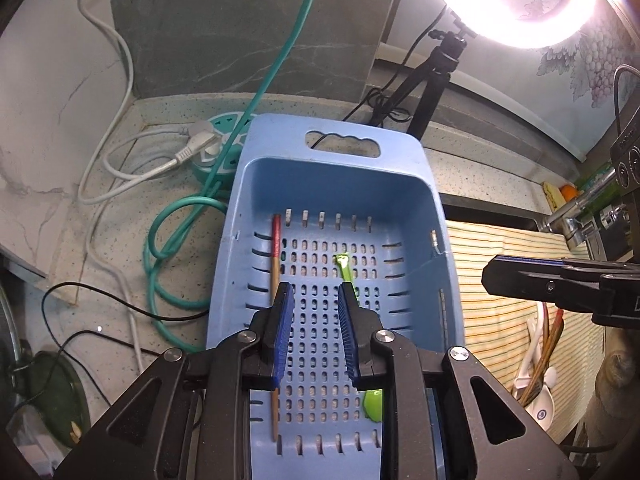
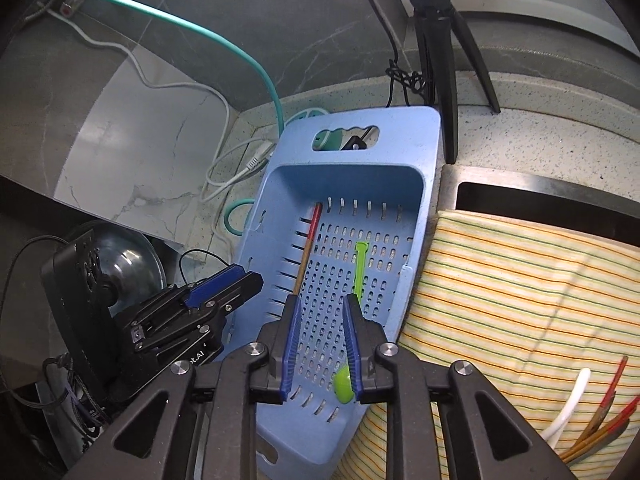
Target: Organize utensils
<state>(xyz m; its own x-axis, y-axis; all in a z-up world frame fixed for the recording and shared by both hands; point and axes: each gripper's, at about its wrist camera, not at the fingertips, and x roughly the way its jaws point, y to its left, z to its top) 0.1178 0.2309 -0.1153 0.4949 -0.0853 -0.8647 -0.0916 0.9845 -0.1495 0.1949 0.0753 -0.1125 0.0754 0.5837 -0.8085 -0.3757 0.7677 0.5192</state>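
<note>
Left gripper (image 1: 314, 328) jaws open wide, holding nothing, over the blue basket (image 1: 432, 216); right gripper (image 2: 320, 344) likewise open and empty above the same basket. Basket contents: one red-tipped chopstick (image 1: 275, 264) along its left wall, one green spoon (image 2: 358, 276) right of centre, well apart. Lower right on the striped cloth (image 2: 520, 280): several red-tipped chopsticks (image 2: 612, 424), number unclear, one white spoon (image 2: 570, 404). Left gripper body reads "ot.AI", partly hidden. One tripod (image 2: 436, 40) behind.
</note>
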